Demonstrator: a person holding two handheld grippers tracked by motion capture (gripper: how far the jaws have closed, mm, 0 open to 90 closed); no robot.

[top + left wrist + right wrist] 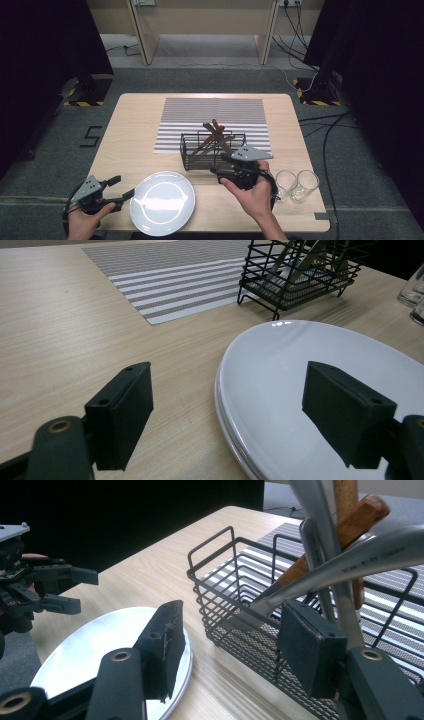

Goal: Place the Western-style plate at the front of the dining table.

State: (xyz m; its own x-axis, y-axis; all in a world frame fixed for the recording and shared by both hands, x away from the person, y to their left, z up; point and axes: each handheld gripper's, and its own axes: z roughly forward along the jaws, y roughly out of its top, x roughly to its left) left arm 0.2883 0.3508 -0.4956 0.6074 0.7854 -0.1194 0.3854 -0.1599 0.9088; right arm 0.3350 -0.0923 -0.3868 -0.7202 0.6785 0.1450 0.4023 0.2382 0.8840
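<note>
White and glossy, the plate (162,202) lies on the table (130,135) at its near edge, just left of the black wire basket (212,150), which serves as the landmark. The basket stands on the near edge of a striped mat (212,117) and holds cutlery (217,134): steel handles and wooden ones lean together and stick out above its rim.

The left gripper (121,189) is well left of the basket, at the plate's left rim. Its jaws are apart: in the left gripper view one finger (122,415) hangs over bare wood and the other (345,420) over the plate's surface, so the rim runs between them. Whether either finger touches the plate cannot be told.

The right gripper (220,164) is at the basket's near side, its jaws also apart and clamped on nothing. In the right gripper view one finger (165,647) stands over the plate's right edge, and the other (310,652) is in front of the basket's wire wall, right beside a steel handle; contact with it cannot be told.

Two glasses (296,185) stand right of the basket, near the right hand (255,197).
</note>
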